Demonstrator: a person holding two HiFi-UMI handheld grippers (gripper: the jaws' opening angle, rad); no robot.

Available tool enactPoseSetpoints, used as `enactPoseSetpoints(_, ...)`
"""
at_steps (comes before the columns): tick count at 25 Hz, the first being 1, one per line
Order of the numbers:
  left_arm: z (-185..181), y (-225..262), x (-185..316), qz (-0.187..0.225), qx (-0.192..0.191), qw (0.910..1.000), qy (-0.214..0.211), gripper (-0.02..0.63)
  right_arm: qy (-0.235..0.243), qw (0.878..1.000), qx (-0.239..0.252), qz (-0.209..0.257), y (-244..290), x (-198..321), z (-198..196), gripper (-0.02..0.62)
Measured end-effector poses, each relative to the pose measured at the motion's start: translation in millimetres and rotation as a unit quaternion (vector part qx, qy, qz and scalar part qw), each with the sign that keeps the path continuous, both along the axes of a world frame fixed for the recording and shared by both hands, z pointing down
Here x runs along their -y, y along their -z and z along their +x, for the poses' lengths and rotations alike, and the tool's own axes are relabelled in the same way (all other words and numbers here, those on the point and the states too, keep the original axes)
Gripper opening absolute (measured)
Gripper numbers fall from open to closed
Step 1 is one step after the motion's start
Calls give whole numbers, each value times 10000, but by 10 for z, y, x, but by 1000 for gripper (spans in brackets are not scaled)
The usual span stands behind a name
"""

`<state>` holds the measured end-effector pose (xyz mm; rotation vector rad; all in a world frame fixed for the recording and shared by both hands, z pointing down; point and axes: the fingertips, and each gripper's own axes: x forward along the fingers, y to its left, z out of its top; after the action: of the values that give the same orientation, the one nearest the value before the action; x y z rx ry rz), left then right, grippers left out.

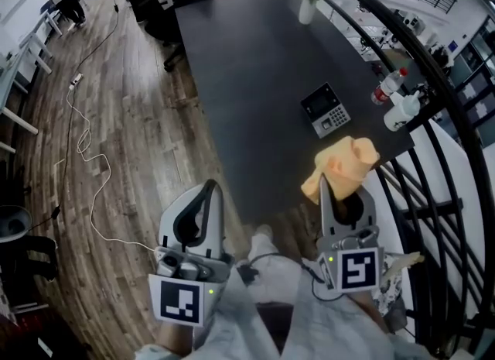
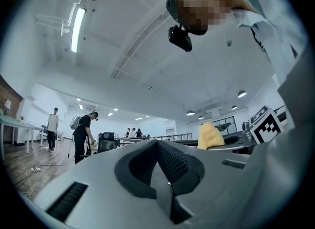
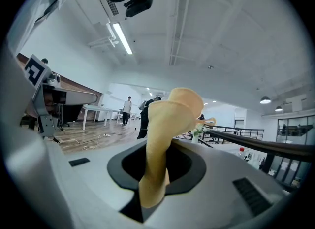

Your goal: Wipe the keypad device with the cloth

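Keypad device (image 1: 326,109) is lying near the dark table's (image 1: 247,80) right edge in the head view, apart from both grippers. In the left gripper view, the left gripper (image 2: 158,147) is pressing its empty jaws together. In the right gripper view, the right gripper (image 3: 156,149) is pinching the yellow cloth (image 3: 177,107).

— What stands on the dark grey table (image 1: 247,80)?
— At the far end, a white vase of pale flowers (image 1: 308,4). By the right edge, a clear plastic bottle with a red cap (image 1: 389,86), just beside a white plastic bottle (image 1: 404,111).
— And off the table?
— A thin white cable (image 1: 103,174) snakes over the brown wooden floor (image 1: 131,118). A curved black metal railing (image 1: 445,80) runs along the right.
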<state>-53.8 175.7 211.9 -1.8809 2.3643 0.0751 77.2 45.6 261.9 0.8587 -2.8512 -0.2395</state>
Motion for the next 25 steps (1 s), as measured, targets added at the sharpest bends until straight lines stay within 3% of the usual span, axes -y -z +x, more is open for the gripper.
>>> enactPoseSetpoints(12, -65, 49, 685, -41, 104, 9999, -1, 12, 6, 9999, 115, -59, -32, 679, -48, 71)
enactPoseSetpoints(25, -61, -16, 1303, -228, 218, 9990, -316, 12, -397, 9979, 190, -470, -278, 1182, 78, 71)
